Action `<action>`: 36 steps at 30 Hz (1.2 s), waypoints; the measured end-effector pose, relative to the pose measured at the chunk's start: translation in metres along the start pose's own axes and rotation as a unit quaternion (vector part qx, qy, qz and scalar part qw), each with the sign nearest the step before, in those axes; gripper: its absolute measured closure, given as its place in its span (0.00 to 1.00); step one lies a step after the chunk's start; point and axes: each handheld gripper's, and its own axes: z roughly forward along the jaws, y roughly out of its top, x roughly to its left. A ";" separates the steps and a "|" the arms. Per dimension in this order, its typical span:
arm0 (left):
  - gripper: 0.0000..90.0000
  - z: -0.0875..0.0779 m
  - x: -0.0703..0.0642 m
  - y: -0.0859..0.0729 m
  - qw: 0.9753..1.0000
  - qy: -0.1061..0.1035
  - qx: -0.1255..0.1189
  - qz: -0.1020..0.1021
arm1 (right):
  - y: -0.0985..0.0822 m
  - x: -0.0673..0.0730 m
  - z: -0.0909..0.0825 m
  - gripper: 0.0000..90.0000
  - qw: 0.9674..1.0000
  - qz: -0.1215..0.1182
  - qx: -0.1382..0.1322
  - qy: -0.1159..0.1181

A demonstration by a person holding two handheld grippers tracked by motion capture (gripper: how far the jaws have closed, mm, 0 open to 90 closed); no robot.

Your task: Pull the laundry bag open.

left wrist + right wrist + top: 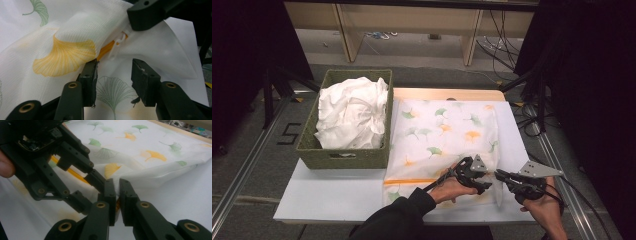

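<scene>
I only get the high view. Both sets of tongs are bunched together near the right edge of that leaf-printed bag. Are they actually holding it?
Observer: The right tongs are shut on a fold of white mesh at the edge of the bag.
Operator: And the left ones?
Observer: The left tongs are open and pinch nothing, with cloth lying between them.
Operator: What is over there to grab?
Observer: A small white zip pull on an orange zip sits just beyond the tips of the left tongs.
</scene>
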 end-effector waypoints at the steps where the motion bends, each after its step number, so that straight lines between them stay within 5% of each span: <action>1: 0.66 0.000 0.000 0.000 1.000 -0.001 0.000 0.002 | 0.000 0.000 0.001 0.96 1.000 -0.006 -0.001 0.006; 7: 0.74 0.000 0.000 0.000 1.000 -0.010 -0.017 -0.016 | 0.001 0.002 0.003 0.96 1.000 -0.009 0.003 0.025; 12: 0.81 -0.003 0.000 0.001 1.000 -0.013 -0.017 0.009 | 0.000 0.002 0.002 0.96 0.999 -0.010 0.007 0.030; 17: 0.91 -0.005 -0.003 0.001 0.999 -0.026 -0.023 0.008 | -0.001 0.000 0.002 0.95 1.000 -0.010 0.004 0.028; 20: 0.96 -0.006 -0.002 0.001 0.998 -0.040 -0.034 -0.017 | -0.001 -0.001 0.001 0.95 1.000 -0.004 0.007 0.024; 23: 0.95 -0.003 -0.001 0.000 0.999 -0.040 -0.025 -0.013 | -0.001 0.001 0.000 0.95 1.000 0.001 0.008 0.028; 27: 0.88 0.002 -0.001 -0.001 0.998 -0.042 -0.028 -0.032 | 0.000 0.002 0.001 0.95 1.000 -0.009 0.005 0.027; 30: 0.88 0.004 0.002 0.000 0.998 -0.043 -0.033 -0.020 | 0.000 0.002 0.002 0.95 0.999 -0.007 0.008 0.030; 32: 0.89 0.005 0.002 -0.001 0.998 -0.043 -0.036 -0.040 | 0.000 0.002 0.001 0.95 0.999 -0.008 0.010 0.029; 36: 0.93 0.002 0.002 0.000 0.999 -0.031 -0.032 -0.025 | 0.000 0.001 0.001 0.95 1.000 -0.006 0.005 0.030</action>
